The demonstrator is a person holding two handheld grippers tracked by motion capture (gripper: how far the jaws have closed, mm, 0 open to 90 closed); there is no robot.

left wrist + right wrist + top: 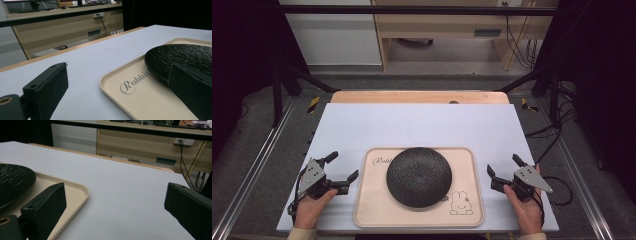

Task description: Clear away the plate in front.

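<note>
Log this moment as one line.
left gripper: open, left of tray | right gripper: open, right of tray | black plate: on tray

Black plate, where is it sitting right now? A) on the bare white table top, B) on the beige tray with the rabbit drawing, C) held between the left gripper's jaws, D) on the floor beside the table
B: in the high view the black plate lies on the beige tray, with both the left gripper and the right gripper open and apart from it on either side.
</note>
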